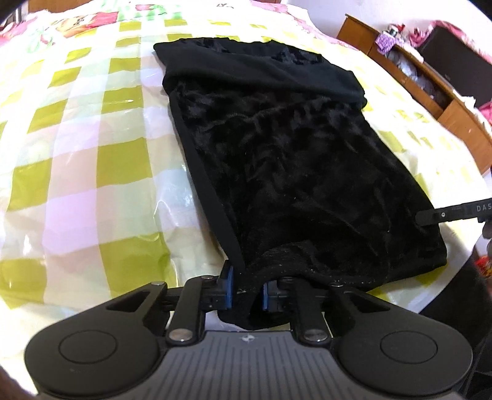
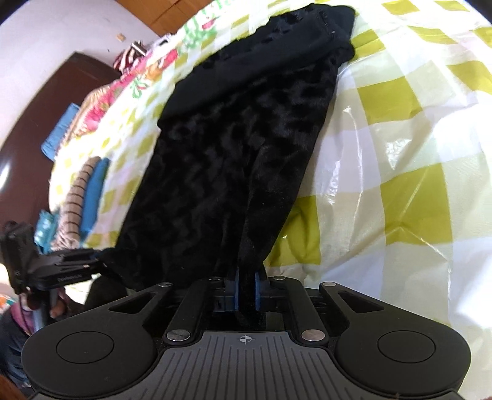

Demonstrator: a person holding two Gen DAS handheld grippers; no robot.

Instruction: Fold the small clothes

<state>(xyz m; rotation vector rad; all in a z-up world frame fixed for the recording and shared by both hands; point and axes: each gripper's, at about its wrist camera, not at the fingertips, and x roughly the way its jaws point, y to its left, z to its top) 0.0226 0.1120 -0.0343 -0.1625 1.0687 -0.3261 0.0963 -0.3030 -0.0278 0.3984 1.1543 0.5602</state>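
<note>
Left wrist view
Garment: black fleecy garment (image 1: pixel 286 160) lies flat on the bed, stretching away from the camera, its far end turned over in a smooth band.
Left gripper: left gripper (image 1: pixel 248 292) is closed on the garment's near left corner; black cloth fills the gap between the blue pads (image 1: pixel 228 287) and sags below them.
Right gripper: right gripper (image 1: pixel 427 218) reaches in from the right edge and touches the garment's right side; its hold cannot be told from this side.
Surface: glossy sheet (image 1: pixel 92 147) checked in yellow-green, pink and white covers the bed, with creases that catch the light.
Room: wooden shelf (image 1: pixel 430 92) stands beyond the bed on the right, holding dark and pink items too blurred to name.

Right wrist view
Garment: same garment (image 2: pixel 233 154) runs up the middle of the picture.
Right gripper: right gripper (image 2: pixel 246 292) pinches a fold of the near edge between its blue pads.
Left gripper: left gripper (image 2: pixel 92 258) meets the garment's near left corner from the side.
Nearby: stack of folded clothes (image 2: pixel 83 200), striped brown and blue, sits on the bed to the left, apart from the garment.
Surface: checked sheet (image 2: pixel 399 138) spreads to the right.
Room: dark wooden door (image 2: pixel 52 101) and pale wall (image 2: pixel 61 27) at left.
</note>
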